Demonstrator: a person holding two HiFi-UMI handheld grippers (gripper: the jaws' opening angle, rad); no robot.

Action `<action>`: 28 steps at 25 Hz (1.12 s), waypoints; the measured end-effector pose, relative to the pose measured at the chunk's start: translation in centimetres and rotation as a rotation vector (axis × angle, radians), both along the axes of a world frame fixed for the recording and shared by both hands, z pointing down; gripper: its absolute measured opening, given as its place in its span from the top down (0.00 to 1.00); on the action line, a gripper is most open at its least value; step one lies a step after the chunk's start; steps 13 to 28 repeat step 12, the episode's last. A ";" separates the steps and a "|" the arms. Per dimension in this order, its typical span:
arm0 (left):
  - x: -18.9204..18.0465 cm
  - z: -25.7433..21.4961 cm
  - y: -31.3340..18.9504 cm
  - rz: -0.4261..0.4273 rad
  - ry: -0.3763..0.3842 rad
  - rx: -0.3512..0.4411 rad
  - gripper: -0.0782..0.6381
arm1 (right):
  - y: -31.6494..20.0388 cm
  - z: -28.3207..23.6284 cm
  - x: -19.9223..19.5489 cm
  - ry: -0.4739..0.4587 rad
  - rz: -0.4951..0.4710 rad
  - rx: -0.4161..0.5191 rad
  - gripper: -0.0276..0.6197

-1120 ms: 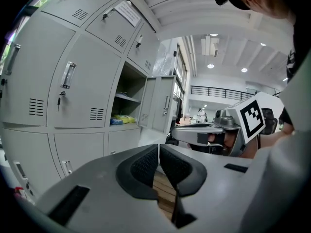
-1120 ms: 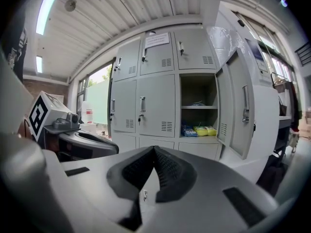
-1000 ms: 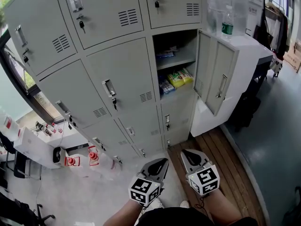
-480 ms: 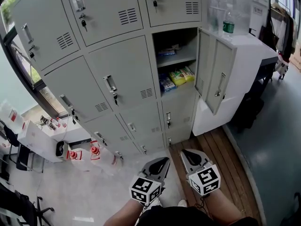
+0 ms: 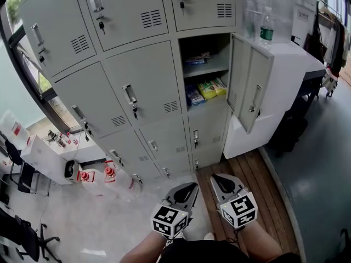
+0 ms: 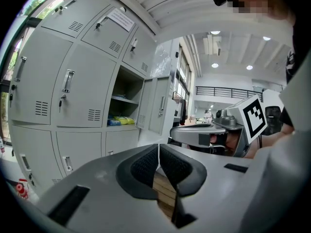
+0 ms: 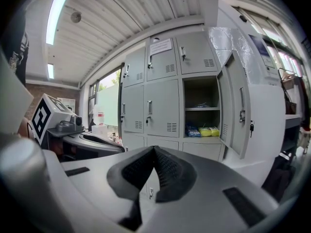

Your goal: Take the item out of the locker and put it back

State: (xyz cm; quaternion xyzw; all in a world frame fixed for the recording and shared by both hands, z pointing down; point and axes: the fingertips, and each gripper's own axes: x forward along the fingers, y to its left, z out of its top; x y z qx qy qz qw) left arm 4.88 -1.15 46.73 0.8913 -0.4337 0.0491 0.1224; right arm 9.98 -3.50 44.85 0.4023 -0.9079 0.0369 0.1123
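Head view: left gripper [image 5: 188, 187] and right gripper [image 5: 217, 178] (both clenched, empty) are to be opened before the locker [image 5: 204, 72] is reached.

Whole head view nudged. Left doors of locker bank [image 5: 142, 92] now sit a bit higher and further right in frame. Red-and-white clutter [image 5: 82, 175] at lower left climbed up the frame, with more grey floor [image 5: 98, 223] showing beneath. Black chair base [image 5: 30, 239] in lower-left corner higher, more of it showing. Clothes rack [image 5: 335, 37] slid closer to right edge.
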 end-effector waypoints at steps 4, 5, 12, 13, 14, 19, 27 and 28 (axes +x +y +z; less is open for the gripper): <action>0.4 0.0 0.4 -0.002 -0.004 0.000 0.86 | 0.3 0.0 0.2 -0.005 -0.007 0.002 0.88; 0.4 0.0 0.5 -0.002 -0.004 0.000 0.86 | 0.4 -0.1 0.3 -0.005 -0.009 0.002 0.88; 1.0 -0.1 0.9 -0.004 -0.008 0.001 0.86 | 1.0 -0.4 0.7 -0.013 -0.018 0.011 0.88; 1.0 -0.1 0.9 -0.004 -0.008 0.001 0.86 | 1.0 -0.4 0.7 -0.013 -0.018 0.011 0.88; 1.0 -0.1 0.9 -0.004 -0.008 0.001 0.86 | 1.0 -0.4 0.7 -0.013 -0.018 0.011 0.88; 1.0 -0.1 0.9 -0.004 -0.008 0.001 0.86 | 1.0 -0.4 0.7 -0.013 -0.018 0.011 0.88; 1.0 -0.1 0.9 -0.004 -0.008 0.001 0.86 | 1.0 -0.4 0.7 -0.013 -0.018 0.011 0.88; 1.0 -0.1 0.9 -0.004 -0.008 0.001 0.86 | 1.0 -0.4 0.7 -0.013 -0.018 0.011 0.88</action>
